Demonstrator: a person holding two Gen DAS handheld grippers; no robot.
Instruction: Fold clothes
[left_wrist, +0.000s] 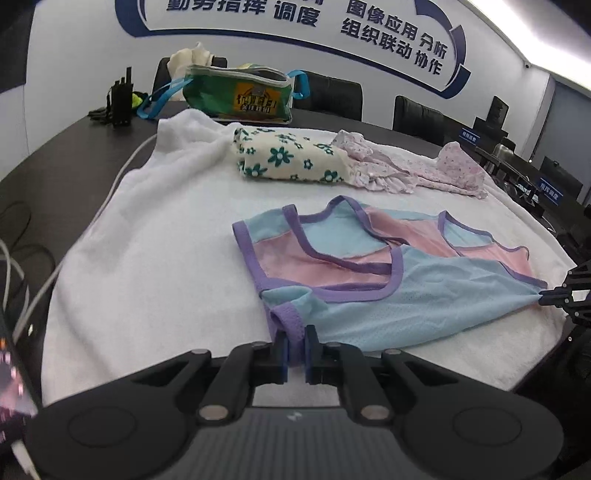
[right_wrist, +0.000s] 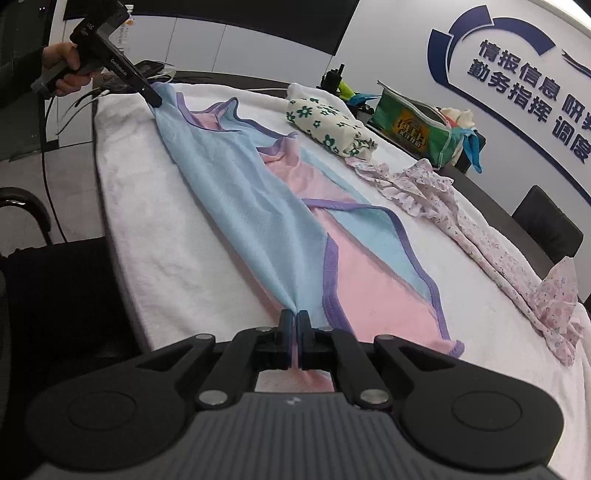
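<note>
Left wrist: fingers (left_wrist: 296, 341) pinch blue mesh vest (left_wrist: 388, 295).

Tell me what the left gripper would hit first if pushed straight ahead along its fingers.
The left gripper, shut on the blue-pink vest, would plough into that vest; beyond it, probably the floral folded garment, though depth is unclear.

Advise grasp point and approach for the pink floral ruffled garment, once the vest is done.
Pinch the pink floral garment at its ruffled end nearest the folded floral cloth, coming from the vest side: the frills stand up off the white towel, giving the fingers an edge.
</note>
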